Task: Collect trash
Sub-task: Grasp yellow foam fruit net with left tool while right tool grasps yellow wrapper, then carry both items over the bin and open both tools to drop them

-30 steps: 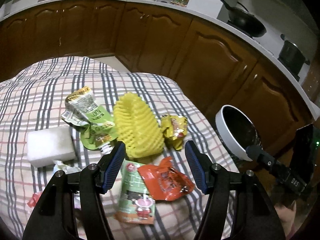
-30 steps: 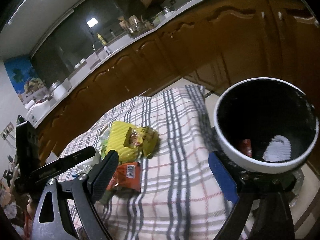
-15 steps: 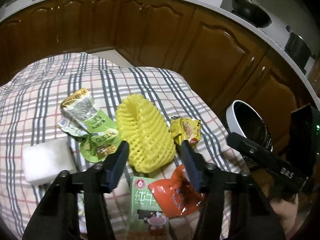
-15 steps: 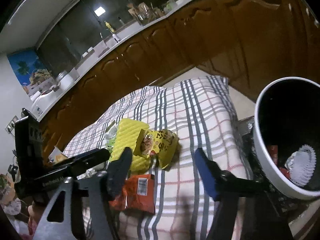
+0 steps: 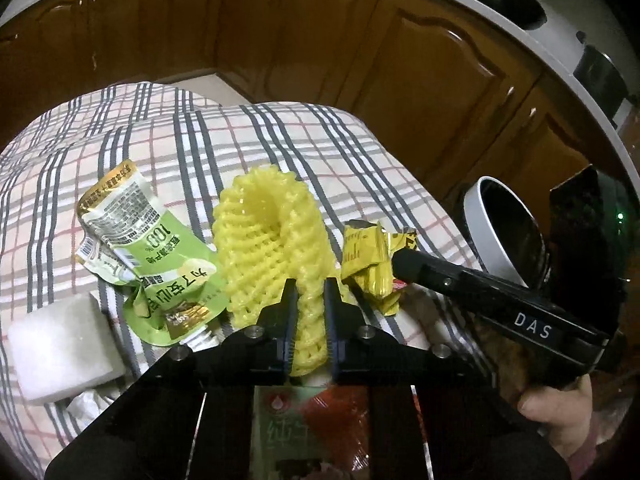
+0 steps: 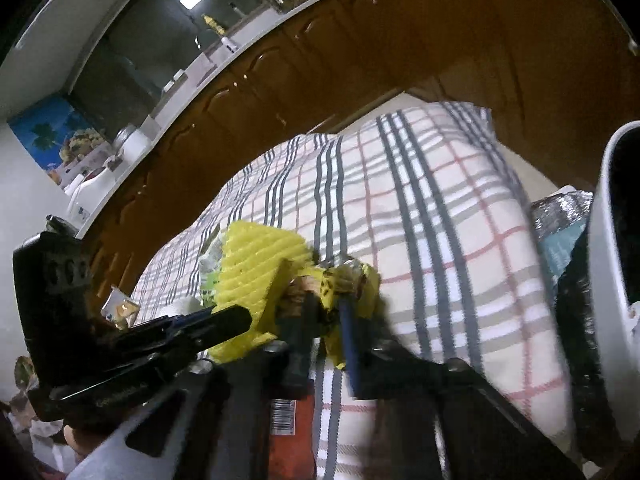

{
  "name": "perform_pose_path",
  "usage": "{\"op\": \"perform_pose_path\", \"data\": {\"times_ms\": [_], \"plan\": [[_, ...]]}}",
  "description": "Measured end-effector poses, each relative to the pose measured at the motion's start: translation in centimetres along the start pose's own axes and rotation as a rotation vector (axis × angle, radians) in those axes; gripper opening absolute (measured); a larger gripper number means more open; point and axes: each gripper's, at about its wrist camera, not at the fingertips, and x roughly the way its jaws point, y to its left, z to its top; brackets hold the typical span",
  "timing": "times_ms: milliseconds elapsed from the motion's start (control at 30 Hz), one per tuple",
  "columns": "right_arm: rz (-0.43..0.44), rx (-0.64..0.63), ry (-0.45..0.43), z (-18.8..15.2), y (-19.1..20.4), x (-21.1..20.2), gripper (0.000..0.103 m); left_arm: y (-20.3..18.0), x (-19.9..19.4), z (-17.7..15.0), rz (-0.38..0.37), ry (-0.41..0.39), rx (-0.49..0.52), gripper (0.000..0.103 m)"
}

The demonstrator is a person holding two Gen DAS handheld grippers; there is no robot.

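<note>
My left gripper (image 5: 308,300) is shut on the near end of the yellow foam fruit net (image 5: 272,236), which lies on the plaid cloth (image 5: 168,132). My right gripper (image 6: 324,300) is shut on the crumpled yellow wrapper (image 6: 360,280), beside the net (image 6: 256,256); its arm reaches that wrapper (image 5: 372,256) in the left wrist view. The white-rimmed black bin (image 5: 486,224) stands off the cloth's right edge and also shows at the right of the right wrist view (image 6: 608,240).
A green pouch (image 5: 152,256) and a white foam block (image 5: 60,348) lie left of the net. An orange-red wrapper (image 6: 288,424) and a green carton (image 5: 280,432) lie under the grippers. Brown cabinets (image 5: 304,40) run behind.
Both grippers moved forward and closed: the left onto the yellow net, the right onto the yellow wrapper. The bin slid toward the right edge of the right wrist view.
</note>
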Motion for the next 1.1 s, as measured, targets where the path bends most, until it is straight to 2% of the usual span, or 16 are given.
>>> {"op": "perform_pose_path", "data": {"times_ms": [233, 467, 800, 1100], "plan": [[-0.008, -0.023, -0.059, -0.3, 0.2, -2.7, 0.004, -0.5, -2.4, 0.2, -0.027, -0.064, -0.001, 0.010], [-0.044, -0.035, -0.140, -0.6, -0.1, -7.3, 0.004, -3.2, -5.1, 0.6, -0.078, -0.115, 0.041, 0.010], [-0.114, -0.020, -0.219, -1.7, -2.0, -13.4, 0.004, -7.4, -5.6, 0.8, -0.135, -0.115, 0.100, 0.010], [-0.163, 0.024, -0.272, -2.5, -4.7, -17.3, 0.004, -11.3, -5.0, 0.5, -0.175, -0.102, 0.154, 0.010]]}}
